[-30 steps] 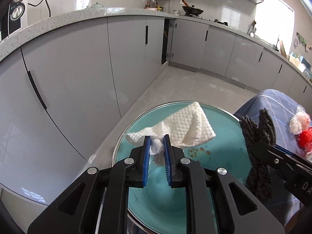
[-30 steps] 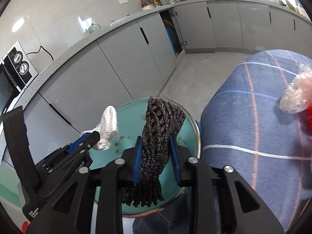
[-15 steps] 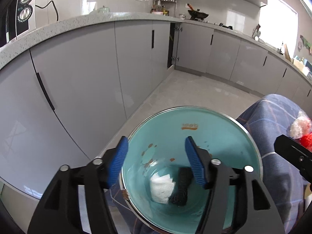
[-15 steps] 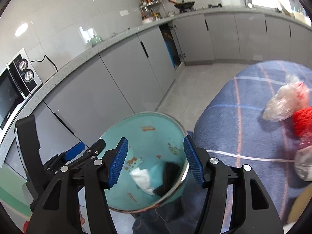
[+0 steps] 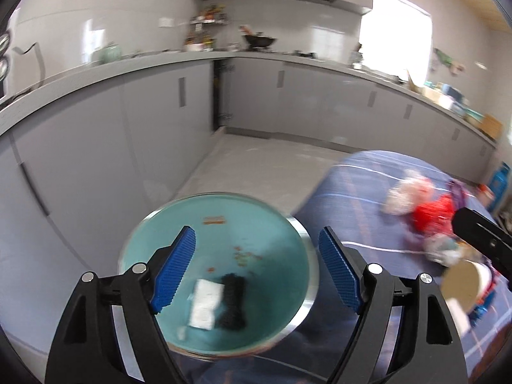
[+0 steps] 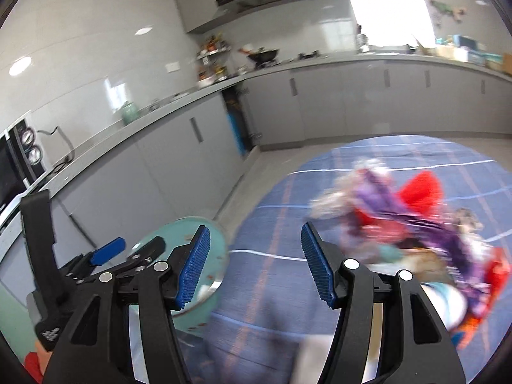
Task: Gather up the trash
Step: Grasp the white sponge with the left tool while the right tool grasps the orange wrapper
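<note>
White tissue [image 5: 206, 303], black net [image 5: 232, 300] in bin [image 5: 272, 220], below left gripper [image 5: 257, 265] spread wide

Left gripper [image 5: 257, 268], right gripper [image 6: 254, 264] — both spread wide

Both wrist views above bin [image 5: 220, 220], blurry

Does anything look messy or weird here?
Yes. A jumbled pile of wrappers lies loose on the blue tablecloth, not in the bin beside the table. The bin's inside has orange stains. Only a white tissue and a black net lie in it. Both tongs are open.
</note>
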The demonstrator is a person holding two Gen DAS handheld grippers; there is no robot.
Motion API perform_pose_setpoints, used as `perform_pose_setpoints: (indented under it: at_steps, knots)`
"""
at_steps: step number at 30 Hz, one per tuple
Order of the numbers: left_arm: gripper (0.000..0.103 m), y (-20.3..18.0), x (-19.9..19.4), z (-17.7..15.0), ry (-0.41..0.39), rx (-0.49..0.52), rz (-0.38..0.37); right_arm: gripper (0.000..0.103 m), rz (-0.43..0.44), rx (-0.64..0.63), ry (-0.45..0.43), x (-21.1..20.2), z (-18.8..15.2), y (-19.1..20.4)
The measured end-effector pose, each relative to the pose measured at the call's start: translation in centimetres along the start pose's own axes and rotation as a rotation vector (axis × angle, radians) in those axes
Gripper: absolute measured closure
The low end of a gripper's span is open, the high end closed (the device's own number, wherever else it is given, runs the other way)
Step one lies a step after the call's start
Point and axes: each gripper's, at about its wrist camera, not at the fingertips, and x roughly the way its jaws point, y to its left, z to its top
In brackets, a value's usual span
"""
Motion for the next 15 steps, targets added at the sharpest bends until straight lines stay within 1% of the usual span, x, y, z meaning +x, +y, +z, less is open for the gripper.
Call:
perform_pose_setpoints:
  at_steps: [4,7,8,10,12,15]
  knots:
    - [0.025,-3.1,-0.8,-0.3,-0.013,0.063,-0.083,0.043,-0.094,0.044,-0.027,-2.4,-0.8,-3.5]
    - [0.024,-4.8,-1.2,-0.9,-0.011,0.091,-0.137,0.043,-0.175,0.065,-0.041,-4.1,-1.6,-5.8]
    - [0.024,-5.5,-1.3,-1.1,-0.005,0.102,-0.162,0.043,-0.206,0.073,-0.042,-4.8,-2.0,-6.6]
    - [0.024,-6.7,-1.4,-1.6,0.011,0.122,-0.201,0.043,-0.241,0.096,-0.044,-5.5,-2.4,-7.8]
    - [0.024,-8.0,-1.5,-2.3,0.028,0.148,-0.231,0.044,-0.289,0.120,-0.043,-6.1,-2.8,-9.2]
    - [0.024,-9.9,-1.8,-3.5,0.041,0.199,-0.269,0.045,-0.338,0.165,-0.039,-6.8,-3.6,-10.9]
